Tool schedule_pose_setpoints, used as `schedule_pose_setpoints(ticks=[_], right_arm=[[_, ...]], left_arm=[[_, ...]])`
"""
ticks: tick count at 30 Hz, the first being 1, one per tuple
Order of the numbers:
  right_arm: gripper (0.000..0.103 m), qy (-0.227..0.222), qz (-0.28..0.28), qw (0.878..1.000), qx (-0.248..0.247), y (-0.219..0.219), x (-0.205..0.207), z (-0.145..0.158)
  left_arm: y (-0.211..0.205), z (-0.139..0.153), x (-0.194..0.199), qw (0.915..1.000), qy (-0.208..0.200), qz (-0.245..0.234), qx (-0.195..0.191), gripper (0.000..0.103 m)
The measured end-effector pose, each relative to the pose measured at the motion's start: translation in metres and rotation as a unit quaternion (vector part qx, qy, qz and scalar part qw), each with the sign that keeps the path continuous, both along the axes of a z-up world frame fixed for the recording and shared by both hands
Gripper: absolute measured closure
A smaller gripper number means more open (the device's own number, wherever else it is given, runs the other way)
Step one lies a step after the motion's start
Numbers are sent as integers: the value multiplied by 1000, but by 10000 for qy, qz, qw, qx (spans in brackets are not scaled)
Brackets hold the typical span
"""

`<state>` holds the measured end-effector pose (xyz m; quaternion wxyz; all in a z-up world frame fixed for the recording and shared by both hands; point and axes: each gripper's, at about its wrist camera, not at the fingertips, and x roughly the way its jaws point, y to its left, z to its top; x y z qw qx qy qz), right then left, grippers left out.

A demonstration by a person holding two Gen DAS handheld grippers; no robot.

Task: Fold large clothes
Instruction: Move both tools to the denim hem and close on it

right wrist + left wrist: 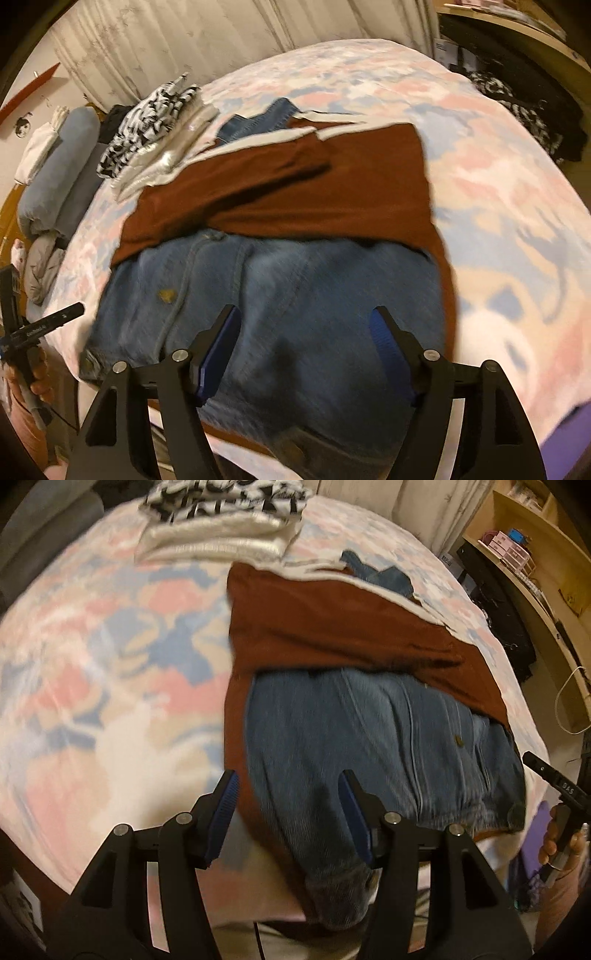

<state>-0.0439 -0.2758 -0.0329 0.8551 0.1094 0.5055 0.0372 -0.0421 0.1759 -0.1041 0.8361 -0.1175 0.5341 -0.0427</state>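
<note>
A blue denim garment lies folded on a rust-brown garment near the front edge of the bed; both also show in the right wrist view, denim over brown. My left gripper is open and empty, hovering over the denim's left edge. My right gripper is open and empty, above the middle of the denim. The right gripper's body shows at the left wrist view's right edge, and the left gripper's body shows at the right wrist view's left edge.
The bed has a pink, blue and white patterned cover. A folded stack with a black-and-white top sits at the far side, also in the right wrist view. Grey bolsters lie beside the bed. Shelves stand at right.
</note>
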Motion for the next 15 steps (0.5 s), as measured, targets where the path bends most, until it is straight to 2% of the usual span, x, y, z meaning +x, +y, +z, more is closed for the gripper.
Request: schedule_pose_setpoints(ticks=[6, 11, 15], right_arm=[[28, 210, -432, 9988, 19, -44, -36, -8], [28, 461, -769, 9954, 324, -78, -55, -33], [28, 400, -775, 9952, 453, -82, -59, -45]], left_arm=[[5, -26, -13, 9993, 237, 58, -296, 50], [6, -36, -12, 9981, 224, 143, -549, 48], [10, -40, -11, 9965, 238, 193, -774, 46]])
